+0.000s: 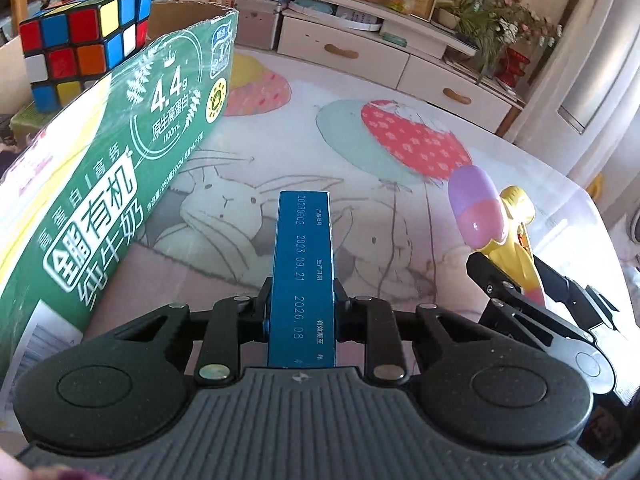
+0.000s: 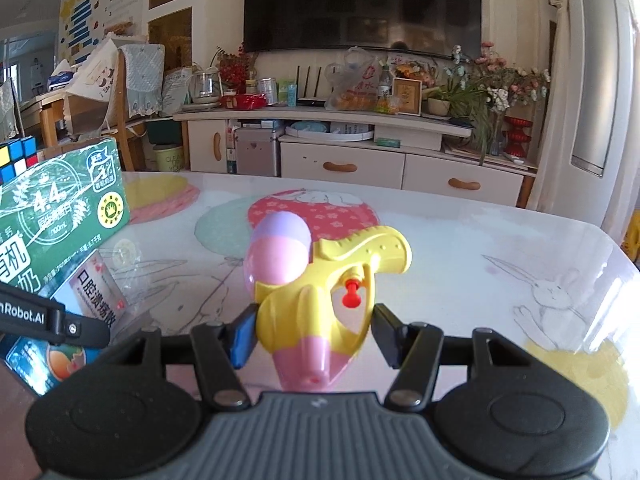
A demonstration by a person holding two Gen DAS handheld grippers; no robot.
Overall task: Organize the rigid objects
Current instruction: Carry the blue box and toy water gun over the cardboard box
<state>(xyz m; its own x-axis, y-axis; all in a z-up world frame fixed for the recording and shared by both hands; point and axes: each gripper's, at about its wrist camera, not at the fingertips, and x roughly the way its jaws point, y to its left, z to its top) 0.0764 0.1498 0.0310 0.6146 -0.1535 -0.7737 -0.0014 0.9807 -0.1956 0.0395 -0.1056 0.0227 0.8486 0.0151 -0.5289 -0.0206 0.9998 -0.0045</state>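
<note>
My left gripper [image 1: 301, 292] is shut on a narrow blue box [image 1: 302, 264] that points forward over the table. My right gripper [image 2: 314, 332] is shut on a yellow and pink toy water gun [image 2: 320, 280] with a purple-pink tank; it also shows in the left wrist view [image 1: 486, 216] at the right. A green milk carton box [image 1: 100, 184] with its top open stands at the left, and a Rubik's cube [image 1: 84, 44] shows over its rim. The carton [image 2: 60, 216] and the cube [image 2: 16, 156] show at the left of the right wrist view.
The table [image 2: 480, 248] has a glossy cover printed with rabbits and balloons. A small medicine box [image 2: 92, 300] stands by the carton's base. A white TV cabinet [image 2: 360, 160] with clutter stands beyond the far edge.
</note>
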